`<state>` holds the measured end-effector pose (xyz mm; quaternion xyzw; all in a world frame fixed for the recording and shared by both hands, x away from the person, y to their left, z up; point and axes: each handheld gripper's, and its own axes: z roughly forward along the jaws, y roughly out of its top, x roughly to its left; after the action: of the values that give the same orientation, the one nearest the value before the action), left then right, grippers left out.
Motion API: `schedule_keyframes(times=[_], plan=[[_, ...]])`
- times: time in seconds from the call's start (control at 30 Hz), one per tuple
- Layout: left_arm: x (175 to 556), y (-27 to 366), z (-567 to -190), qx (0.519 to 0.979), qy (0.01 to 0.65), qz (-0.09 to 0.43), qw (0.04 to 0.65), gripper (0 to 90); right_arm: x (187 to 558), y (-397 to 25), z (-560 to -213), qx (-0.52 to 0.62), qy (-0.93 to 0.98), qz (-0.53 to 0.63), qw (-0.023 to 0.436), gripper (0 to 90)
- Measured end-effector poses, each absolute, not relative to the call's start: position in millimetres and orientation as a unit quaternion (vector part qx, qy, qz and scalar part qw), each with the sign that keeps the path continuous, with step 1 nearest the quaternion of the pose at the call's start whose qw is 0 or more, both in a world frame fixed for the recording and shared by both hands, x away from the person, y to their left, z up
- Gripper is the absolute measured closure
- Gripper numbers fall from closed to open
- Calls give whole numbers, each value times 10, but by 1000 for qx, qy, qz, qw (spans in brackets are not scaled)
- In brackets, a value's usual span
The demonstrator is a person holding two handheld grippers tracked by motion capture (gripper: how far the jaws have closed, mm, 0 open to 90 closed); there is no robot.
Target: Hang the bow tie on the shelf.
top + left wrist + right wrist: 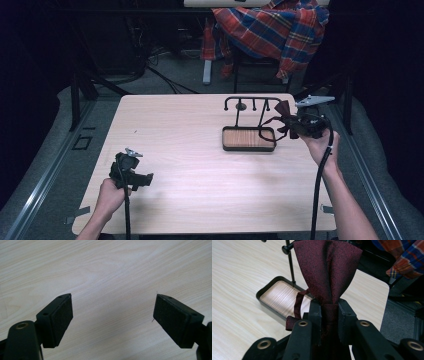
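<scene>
A dark red bow tie point(327, 272) is pinched at its knot between the jaws of my right gripper point(329, 307), its wing fanning upward and a thin strap point(297, 305) hanging to the left. In the high view the right gripper point(292, 123) holds the bow tie point(282, 111) just right of a black hook stand point(250, 100) with a wood-lined tray base point(248, 138). My left gripper point(146, 179) hovers low over the table's near left part; its pads point(62, 315) stand wide apart over bare wood with nothing between them.
The light wooden table point(190, 140) has dark floor and metal rails on both sides. A plaid cloth point(275, 27) is draped over a chair behind the far edge. Cables trail from both grippers toward the near edge.
</scene>
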<state>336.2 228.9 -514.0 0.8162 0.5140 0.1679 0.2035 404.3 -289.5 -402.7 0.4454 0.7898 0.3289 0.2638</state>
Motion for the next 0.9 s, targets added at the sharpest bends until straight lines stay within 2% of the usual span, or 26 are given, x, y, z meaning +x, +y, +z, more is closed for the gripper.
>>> schedule_keyframes(times=[0.63,0.9], plan=[[3369,2285,-5148,816,515,166,201,163,4107,-3067,-3939,471,752,361,288,762],[3371,2291,-5150,817,514,166,200,163,4164,-3028,-3953,495,736,324,330,761]])
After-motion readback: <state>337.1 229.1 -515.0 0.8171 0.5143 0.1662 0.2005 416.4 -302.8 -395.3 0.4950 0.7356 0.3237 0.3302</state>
